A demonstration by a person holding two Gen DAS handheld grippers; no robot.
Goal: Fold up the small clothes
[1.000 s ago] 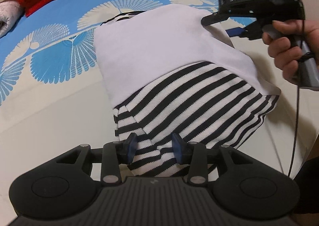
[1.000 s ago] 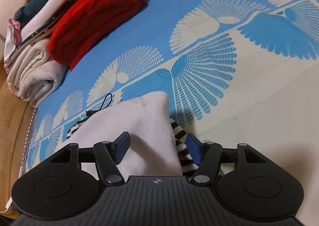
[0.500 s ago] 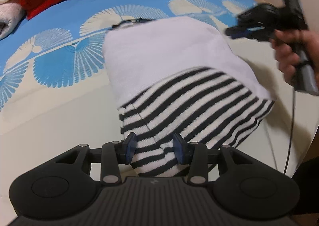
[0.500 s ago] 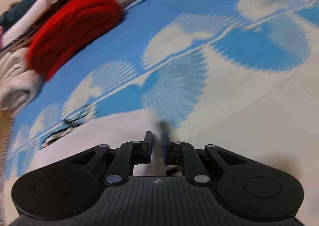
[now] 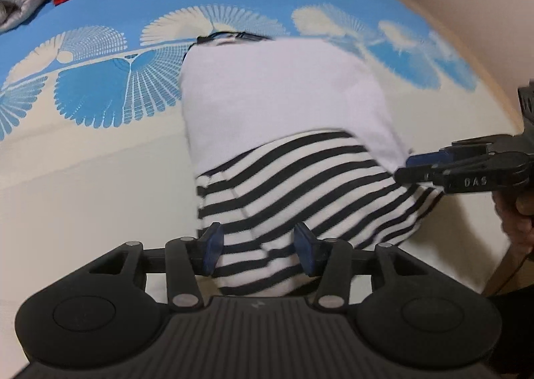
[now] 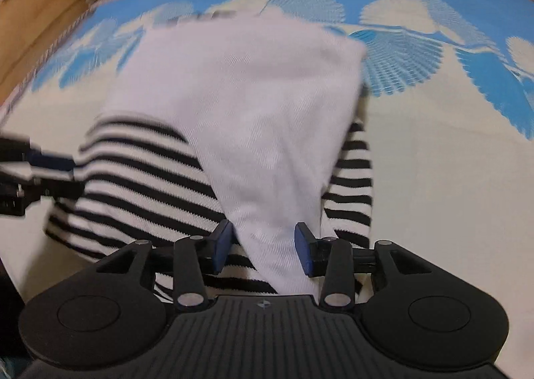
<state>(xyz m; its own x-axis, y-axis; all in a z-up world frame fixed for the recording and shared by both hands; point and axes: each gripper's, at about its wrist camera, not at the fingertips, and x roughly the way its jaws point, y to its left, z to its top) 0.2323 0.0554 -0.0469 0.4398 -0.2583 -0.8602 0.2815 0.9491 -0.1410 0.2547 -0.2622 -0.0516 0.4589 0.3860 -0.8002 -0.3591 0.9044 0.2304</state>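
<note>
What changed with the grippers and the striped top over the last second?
The right gripper left the far corner of the striped top, closed briefly, swung to the near hem and is open again. The left gripper stayed open at the hem; the garment kept its fold.

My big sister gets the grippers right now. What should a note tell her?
Left gripper: jaws open around the near end of the striped garment, not clamped.
Right gripper: jaws open around the garment's white part.
The garment lies on the blue and cream bedspread, white part folded over the stripes.
Done: one fold.
Left: probably grip the near edge and fold it smaller.
</note>
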